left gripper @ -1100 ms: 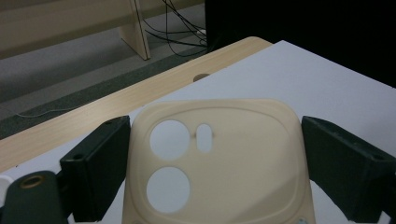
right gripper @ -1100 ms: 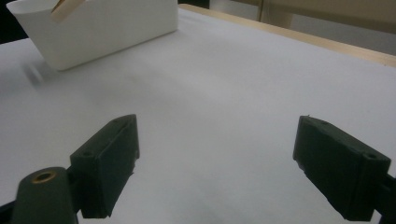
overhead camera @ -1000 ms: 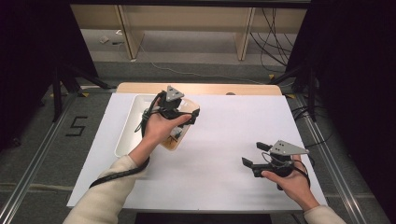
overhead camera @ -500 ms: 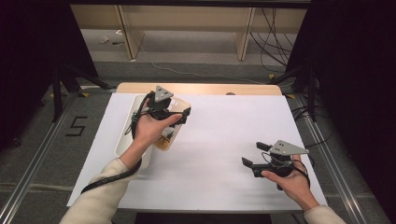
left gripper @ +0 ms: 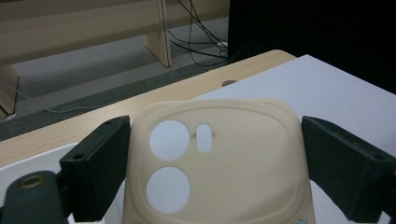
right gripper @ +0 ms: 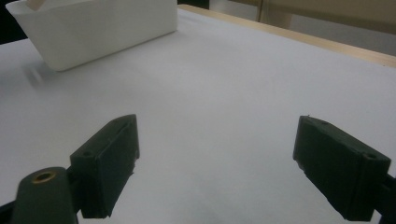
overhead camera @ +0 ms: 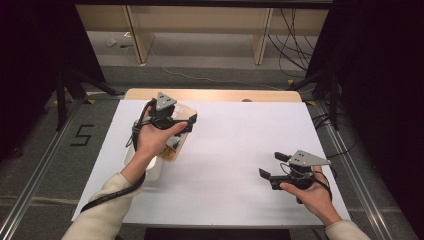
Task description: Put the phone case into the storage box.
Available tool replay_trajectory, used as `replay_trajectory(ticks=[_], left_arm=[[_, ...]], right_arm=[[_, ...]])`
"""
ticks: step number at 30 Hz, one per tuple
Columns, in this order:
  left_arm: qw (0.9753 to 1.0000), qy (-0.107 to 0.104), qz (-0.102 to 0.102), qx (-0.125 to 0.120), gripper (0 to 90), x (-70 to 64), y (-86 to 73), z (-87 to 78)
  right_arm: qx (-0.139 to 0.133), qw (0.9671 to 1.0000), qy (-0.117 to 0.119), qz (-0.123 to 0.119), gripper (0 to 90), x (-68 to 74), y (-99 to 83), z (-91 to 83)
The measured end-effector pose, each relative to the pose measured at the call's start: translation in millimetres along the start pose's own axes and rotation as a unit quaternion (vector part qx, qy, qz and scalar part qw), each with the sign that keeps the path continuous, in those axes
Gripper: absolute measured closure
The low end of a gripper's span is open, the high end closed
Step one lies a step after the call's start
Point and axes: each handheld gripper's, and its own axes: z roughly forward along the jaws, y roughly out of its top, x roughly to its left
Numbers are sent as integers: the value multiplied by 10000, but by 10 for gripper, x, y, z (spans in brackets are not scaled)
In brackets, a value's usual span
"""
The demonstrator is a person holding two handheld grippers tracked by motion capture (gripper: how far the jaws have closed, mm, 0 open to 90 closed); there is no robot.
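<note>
High view overhead; tong cameras low, sharing white table (overhead camera: 235, 150).

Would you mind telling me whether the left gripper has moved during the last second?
Yes. The left gripper has drawn back along the white bin toward the person, carrying the beige phone case, and now sits farther from the table's wooden far edge.

The white sheet (overhead camera: 235, 145) lies bare across its middle and far right, giving open passage between the two hands. The white bin (right gripper: 98, 28) stands at the left edge of the table (overhead camera: 210, 95), blocking low travel there. The left gripper (overhead camera: 175, 125) and the phone case (left gripper: 215, 163) between its jaws occupy the space just above the bin. The right gripper (overhead camera: 272, 165) sits near the sheet's right front, jaws apart with bare sheet ahead.
</note>
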Motion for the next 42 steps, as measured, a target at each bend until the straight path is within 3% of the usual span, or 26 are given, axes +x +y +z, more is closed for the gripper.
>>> replay_trajectory(ticks=[42], left_arm=[[9975,616,-275,-223,110,421,-54,-241]], right_arm=[[-25,10000,-21,-32,154,7,8,-10]])
